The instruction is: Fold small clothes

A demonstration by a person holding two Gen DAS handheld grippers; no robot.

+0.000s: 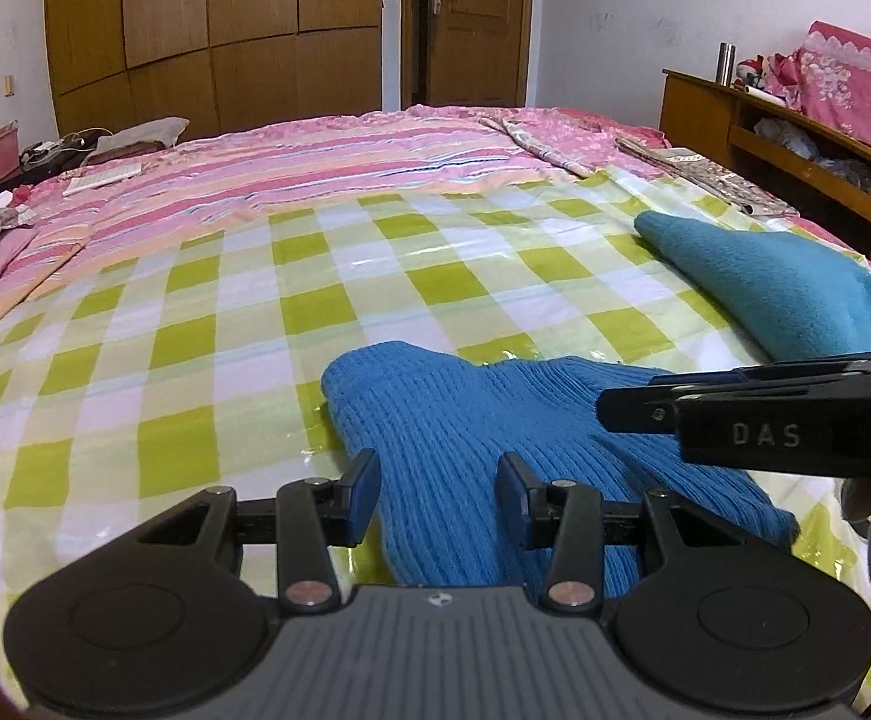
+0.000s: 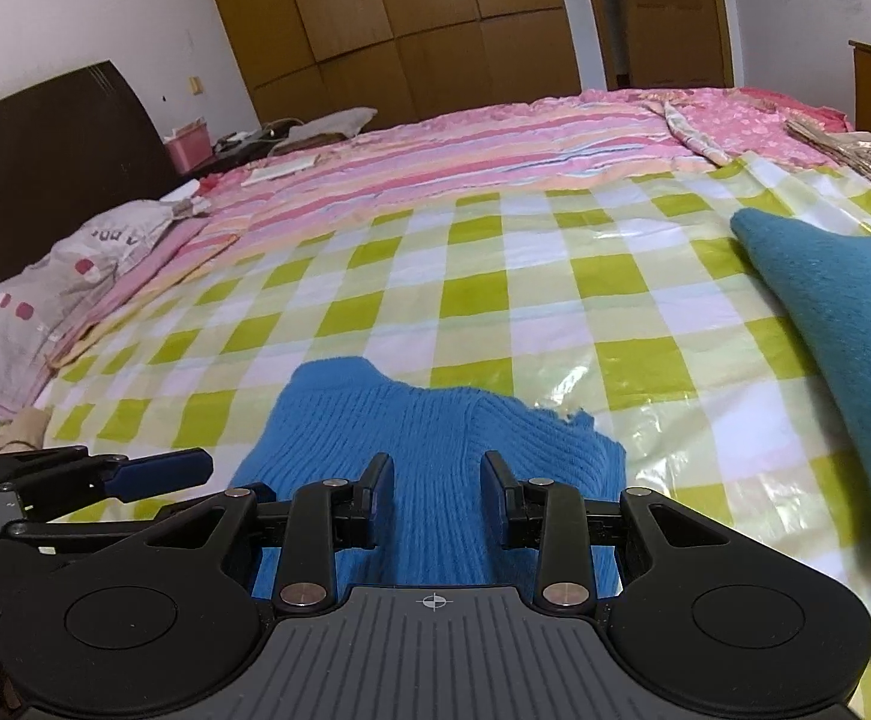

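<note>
A: Where's the blue knit [image 1: 495, 456]?

B: Low on the checked sheet [image 1: 207, 324] covering the bed, bunched, under both tools. The left tool [image 1: 438, 495] and right tool [image 2: 435, 492] each hang above it with jaws parted, gripping nothing. My guess is they're lined up to take an edge.

A: Anything in the way?

B: A teal cloth [image 1: 783, 294] lies at two o'clock, apart from the knit. Beyond, at twelve, is the pink striped bedding [image 1: 315, 156]. The sheet at ten o'clock is free for spreading.
</note>
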